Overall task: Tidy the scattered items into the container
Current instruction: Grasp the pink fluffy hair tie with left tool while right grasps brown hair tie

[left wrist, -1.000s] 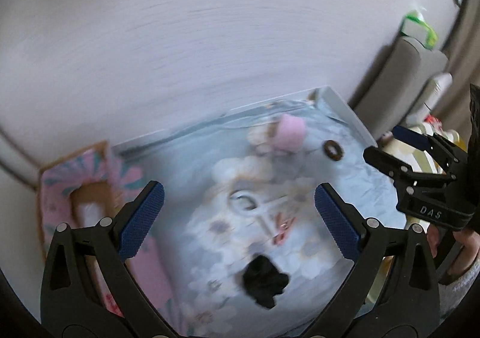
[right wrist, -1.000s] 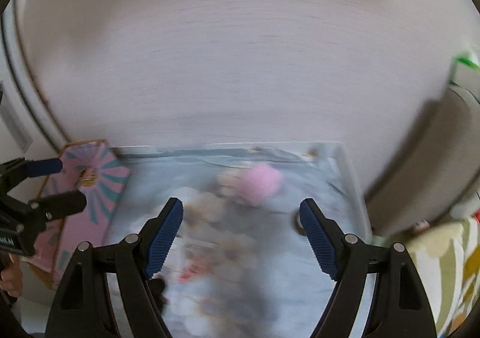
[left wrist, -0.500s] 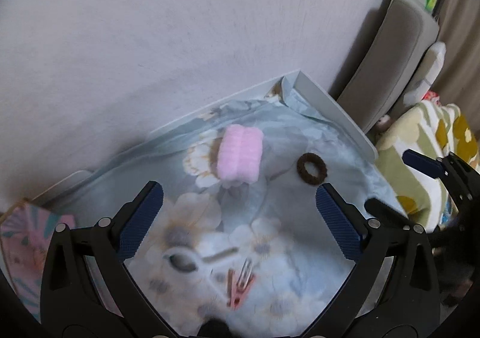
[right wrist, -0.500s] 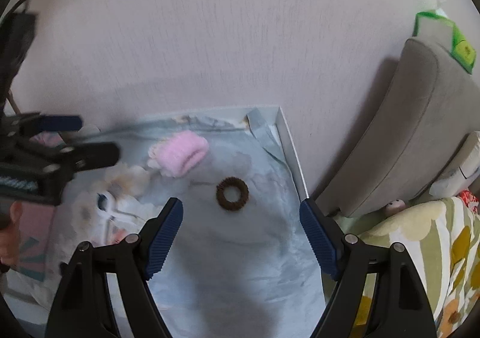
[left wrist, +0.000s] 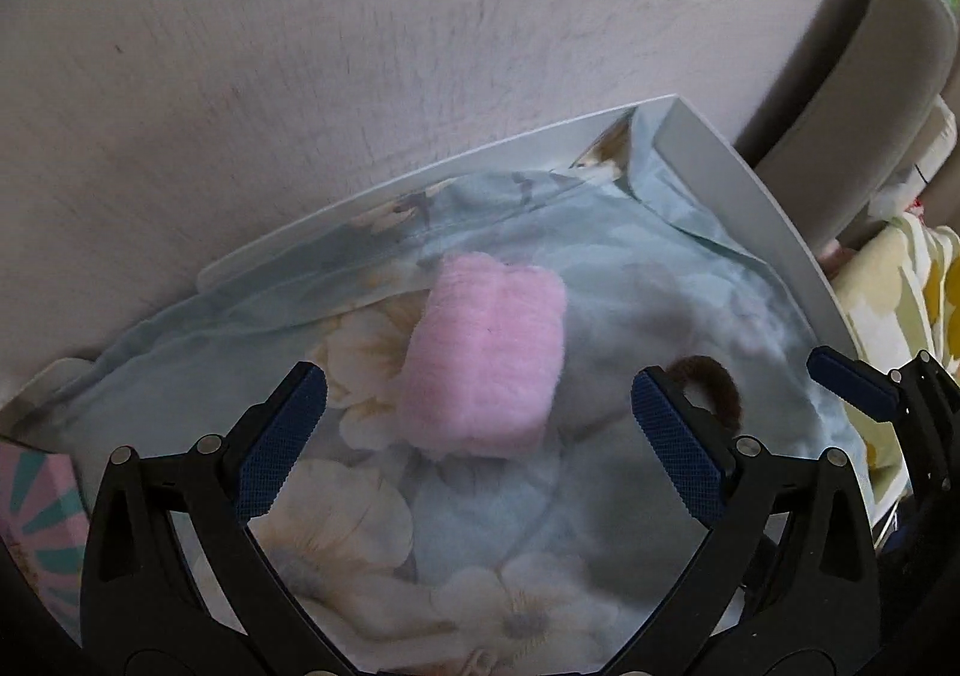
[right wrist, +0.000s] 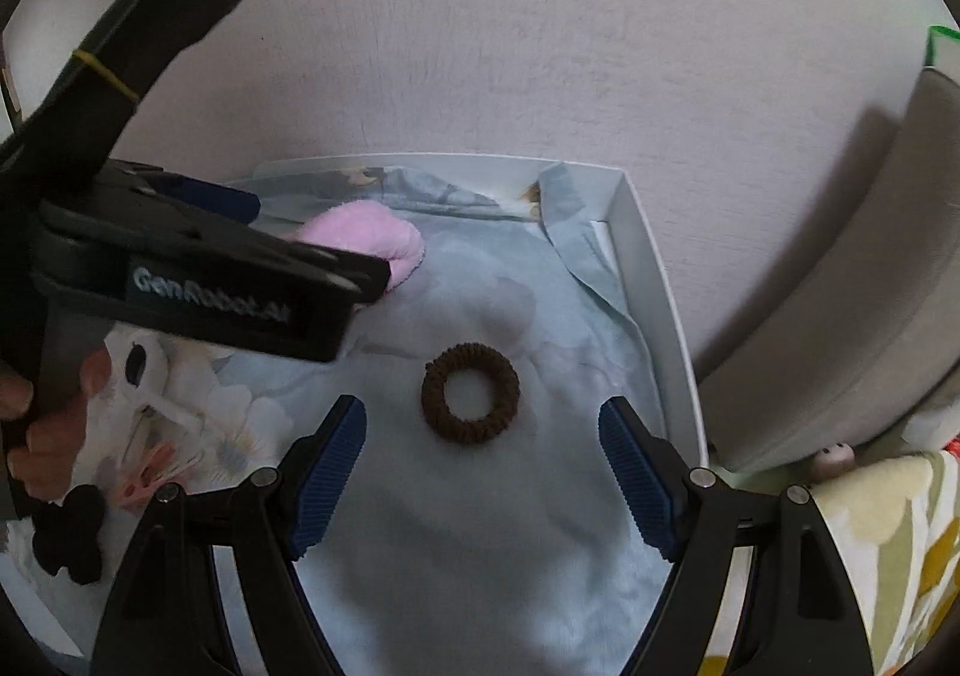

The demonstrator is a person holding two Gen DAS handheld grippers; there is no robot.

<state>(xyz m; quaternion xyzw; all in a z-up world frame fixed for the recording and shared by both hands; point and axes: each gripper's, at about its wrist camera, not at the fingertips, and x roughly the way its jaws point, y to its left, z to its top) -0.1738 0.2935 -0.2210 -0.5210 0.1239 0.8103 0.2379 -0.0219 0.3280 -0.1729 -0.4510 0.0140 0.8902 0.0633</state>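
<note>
A pink fluffy roll (left wrist: 483, 355) lies on the flowered blue cloth (left wrist: 510, 526); it also shows in the right wrist view (right wrist: 372, 238). My left gripper (left wrist: 480, 451) is open, its fingers either side of the roll's near end, empty. A brown hair tie (right wrist: 470, 394) lies flat on the cloth; it also shows in the left wrist view (left wrist: 714, 382). My right gripper (right wrist: 480, 472) is open and empty, just short of the tie. A pink and teal box (left wrist: 33, 520) sits at the far left.
The cloth lies in a white tray with a raised rim (right wrist: 654, 280) against the wall. White scissors (right wrist: 150, 382), a pink clip (right wrist: 147, 475) and a black scrunchie (right wrist: 66, 532) lie left. A grey cushion (right wrist: 852, 316) and patterned fabric (right wrist: 888, 544) are right.
Both grippers have moved forward and to the right over the cloth. The pink roll now sits between my left fingers and the brown tie lies just ahead of my right fingers.
</note>
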